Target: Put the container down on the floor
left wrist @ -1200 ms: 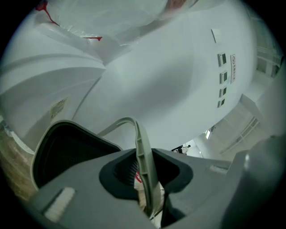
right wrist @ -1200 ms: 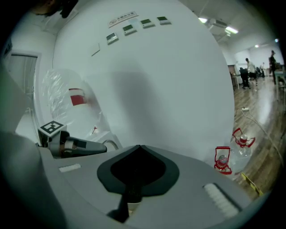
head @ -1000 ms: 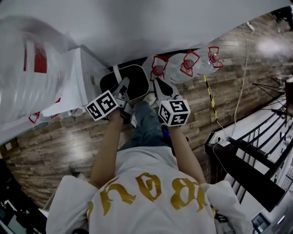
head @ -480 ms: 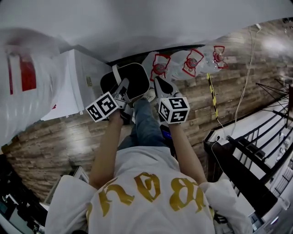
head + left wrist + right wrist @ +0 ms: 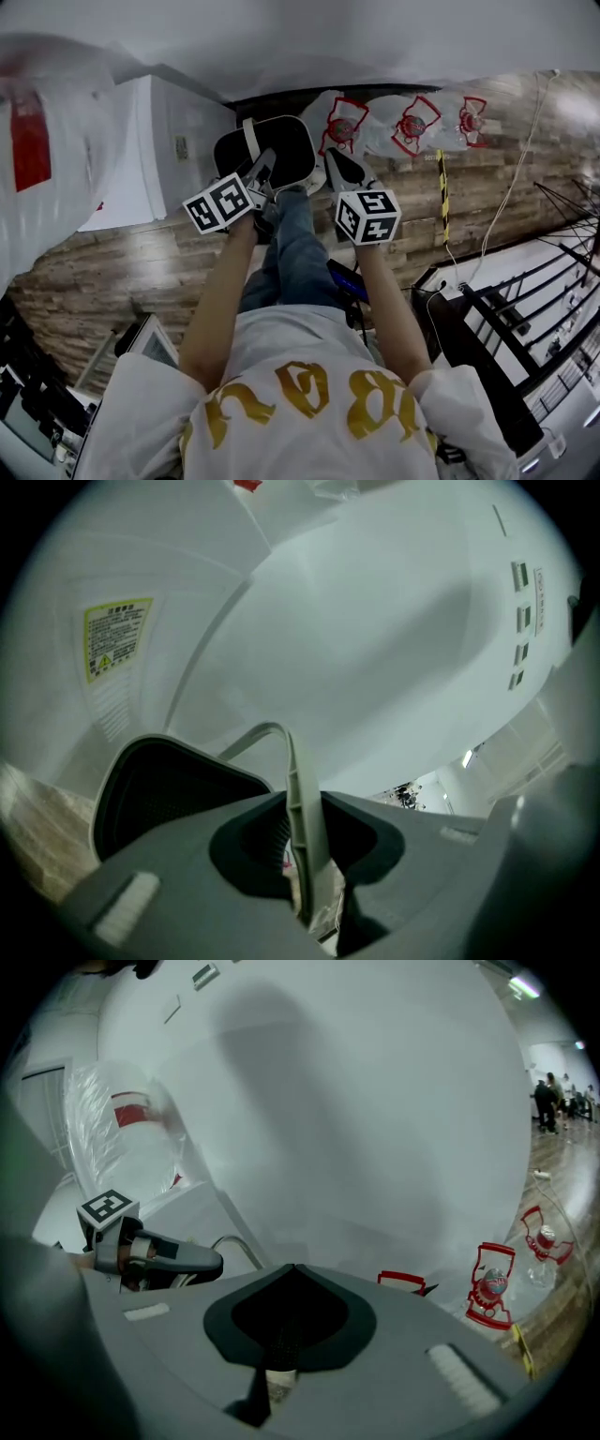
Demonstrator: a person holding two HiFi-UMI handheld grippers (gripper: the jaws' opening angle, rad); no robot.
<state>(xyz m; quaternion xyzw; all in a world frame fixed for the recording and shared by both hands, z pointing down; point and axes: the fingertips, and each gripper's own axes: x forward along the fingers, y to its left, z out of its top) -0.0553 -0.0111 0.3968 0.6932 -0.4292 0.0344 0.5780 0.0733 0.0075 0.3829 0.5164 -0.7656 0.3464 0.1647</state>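
Left gripper (image 5: 262, 172) was clenched on the container's grey handle (image 5: 298, 789), the thin band pinched between its jaws and arching up past them. The black container (image 5: 291, 150) hung just ahead of and below that gripper, open mouth up, with its rim to the left of the jaws in the left gripper view. Couldn't tell whether its base touched the floor (image 5: 122, 267). Right gripper (image 5: 292, 1269) was closed with the jaw tips meeting and nothing held in the hollow between them. It sat just to the right of the container, level with the left gripper, and the two were near each other but apart. A white cabinet (image 5: 159, 141) stood to the left of the left gripper. Clear bags with red print (image 5: 412, 125) lay on the floor ahead and to the right of the right gripper. The person's jeans leg (image 5: 295, 248) ran down between the two grippers.
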